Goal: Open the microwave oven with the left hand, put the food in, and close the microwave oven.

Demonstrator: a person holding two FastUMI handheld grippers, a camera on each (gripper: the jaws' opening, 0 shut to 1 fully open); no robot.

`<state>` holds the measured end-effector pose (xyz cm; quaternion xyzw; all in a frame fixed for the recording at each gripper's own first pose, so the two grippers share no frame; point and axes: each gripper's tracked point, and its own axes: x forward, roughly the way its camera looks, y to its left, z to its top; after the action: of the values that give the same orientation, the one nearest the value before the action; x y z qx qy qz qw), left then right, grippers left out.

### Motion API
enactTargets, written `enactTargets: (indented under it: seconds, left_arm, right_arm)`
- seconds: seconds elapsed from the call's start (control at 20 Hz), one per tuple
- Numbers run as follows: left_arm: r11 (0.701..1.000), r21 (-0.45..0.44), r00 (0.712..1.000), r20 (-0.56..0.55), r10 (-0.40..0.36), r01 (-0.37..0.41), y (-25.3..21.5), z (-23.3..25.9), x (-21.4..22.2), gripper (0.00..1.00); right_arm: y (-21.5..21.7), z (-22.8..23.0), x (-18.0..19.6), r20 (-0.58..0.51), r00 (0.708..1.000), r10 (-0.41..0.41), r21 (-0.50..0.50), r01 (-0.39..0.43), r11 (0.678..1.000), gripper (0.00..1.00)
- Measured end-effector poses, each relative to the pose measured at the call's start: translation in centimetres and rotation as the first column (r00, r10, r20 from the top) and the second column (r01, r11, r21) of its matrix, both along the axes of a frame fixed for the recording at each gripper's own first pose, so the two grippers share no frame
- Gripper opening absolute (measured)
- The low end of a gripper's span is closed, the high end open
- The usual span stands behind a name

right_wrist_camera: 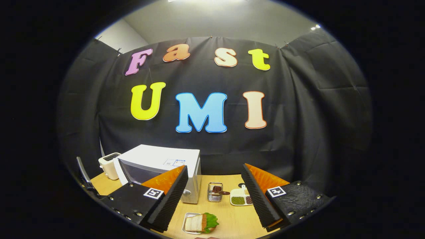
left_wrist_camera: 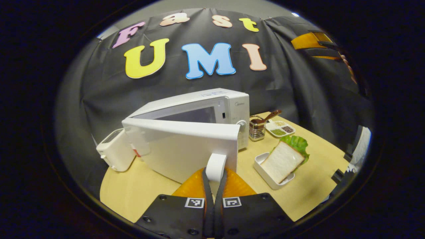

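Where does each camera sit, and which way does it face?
Left gripper view: rides low on the left gripper, shut on the door handle of the part-open microwave; faces the booth wall.
Right gripper view: rides higher on the open right gripper, held above the table, facing the same wall.
Shared: microwave, toaster, sandwich tray, utensil holder.

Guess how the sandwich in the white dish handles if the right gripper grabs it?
Sandwich is probably soft: sliced bread would squash under a firm pinch. It leans on the white dish rim, so it may slide. The lettuce sticks out loose and looks floppy.
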<state>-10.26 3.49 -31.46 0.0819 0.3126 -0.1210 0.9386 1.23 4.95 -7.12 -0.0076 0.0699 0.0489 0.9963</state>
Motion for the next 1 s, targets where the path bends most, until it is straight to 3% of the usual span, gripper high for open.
enactTargets:
  seconds: [0.35,0.75,0.85,1.0]
  left_arm:
    - [0.998,0.046,0.999,-0.011,0.049,-0.049,8.2,1.2,-5.6,0.06]
    - [0.995,0.089,0.999,0.0,-0.032,0.032,16.1,1.5,-8.2,0.06]
    - [0.994,0.104,1.0,0.0,-0.009,0.009,19.0,1.5,-8.7,0.06]
    - [0.992,0.077,0.995,0.003,0.098,-0.097,23.9,1.5,-9.1,0.06]
  right_arm:
    - [3.8,-1.3,-1.3,-0.025,0.999,0.04,0.011,-0.04,0.999,0.98]
    - [5.5,-2.7,-1.7,-0.062,0.996,0.065,-0.004,-0.065,0.998,0.98]
    - [5.4,-3.3,-1.8,-0.072,0.995,0.062,-0.011,-0.063,0.998,0.98]
    - [5.1,-4.4,-1.8,-0.099,0.994,0.051,-0.015,-0.053,0.998,0.98]
